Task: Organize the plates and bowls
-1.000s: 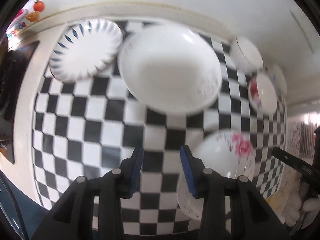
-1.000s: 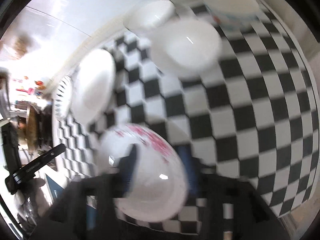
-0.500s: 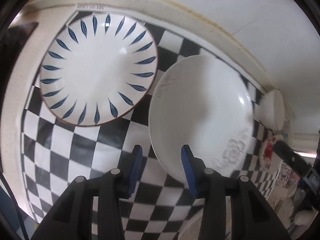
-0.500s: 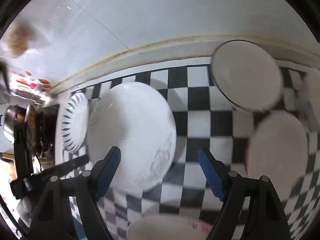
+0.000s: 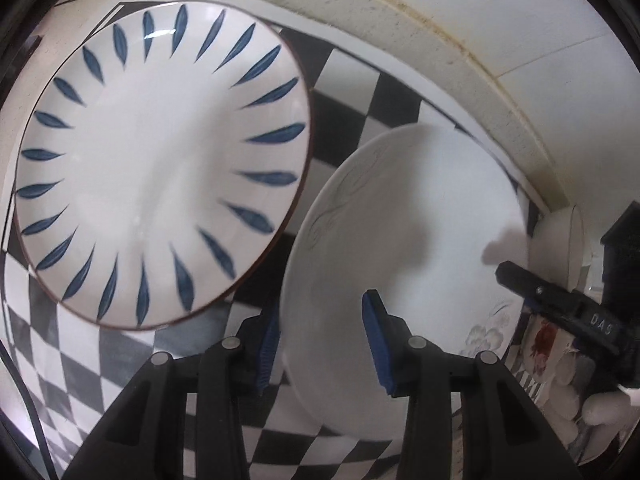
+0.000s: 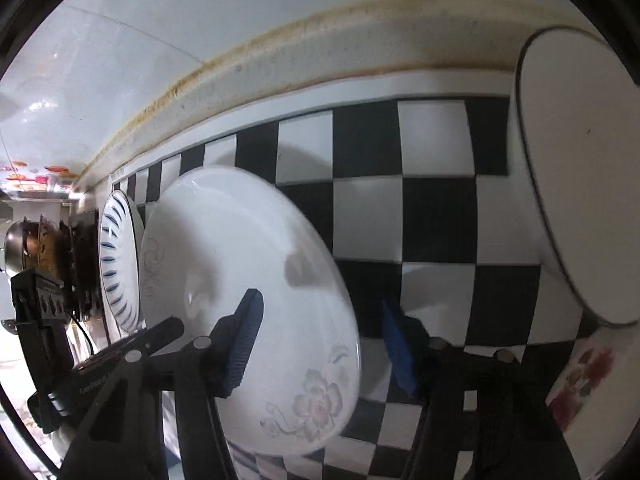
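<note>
A large white plate [image 5: 416, 264] with a faint grey flower pattern lies on the checkered cloth [image 5: 344, 120]. My left gripper [image 5: 320, 344] is open and straddles its near left rim, one pad on each side. In the right wrist view the same plate [image 6: 240, 256] sits between the pads of my open right gripper [image 6: 320, 344], which straddles its right rim. A white plate with blue leaf marks [image 5: 160, 160] lies to the left of it and shows edge-on in the right wrist view [image 6: 116, 264].
A white bowl with a dark rim [image 6: 580, 184] stands at the right near the wall ledge [image 6: 320, 56]. A dish with red flowers [image 6: 584, 376] is at the lower right. The right gripper's body [image 5: 568, 304] shows in the left view.
Both grippers have moved in close to the large white plate. Each now has its open pads on either side of the plate's rim.
</note>
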`<action>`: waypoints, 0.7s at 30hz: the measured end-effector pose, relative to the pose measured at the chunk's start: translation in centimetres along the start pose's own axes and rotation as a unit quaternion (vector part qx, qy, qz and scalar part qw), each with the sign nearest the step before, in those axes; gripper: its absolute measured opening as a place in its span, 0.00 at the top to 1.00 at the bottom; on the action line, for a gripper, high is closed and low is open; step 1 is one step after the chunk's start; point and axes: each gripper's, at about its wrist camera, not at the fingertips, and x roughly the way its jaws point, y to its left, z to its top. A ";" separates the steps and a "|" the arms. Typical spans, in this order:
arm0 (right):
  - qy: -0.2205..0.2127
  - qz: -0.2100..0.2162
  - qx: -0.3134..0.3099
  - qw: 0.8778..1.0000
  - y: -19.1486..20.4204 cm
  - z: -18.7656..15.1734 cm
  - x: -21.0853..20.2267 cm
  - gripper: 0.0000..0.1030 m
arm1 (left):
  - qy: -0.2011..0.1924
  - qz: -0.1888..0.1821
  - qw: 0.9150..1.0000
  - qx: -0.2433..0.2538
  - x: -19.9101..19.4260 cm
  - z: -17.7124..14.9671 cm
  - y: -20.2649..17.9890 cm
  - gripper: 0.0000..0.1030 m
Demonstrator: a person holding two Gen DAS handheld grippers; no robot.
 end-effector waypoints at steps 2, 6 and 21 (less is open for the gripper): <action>0.002 0.006 0.009 1.000 0.0 -0.1 0.5 0.63 | -0.006 -0.002 1.000 -0.009 0.2 0.3 0.0 0.65; -0.015 -0.018 -0.007 1.000 0.4 -0.6 0.6 0.77 | -0.021 0.002 1.000 -0.008 -0.1 0.4 0.4 0.68; -0.029 0.006 -0.003 1.000 -0.3 -2.2 -1.6 0.87 | -0.060 0.009 0.998 0.016 -3.5 -1.1 0.8 0.72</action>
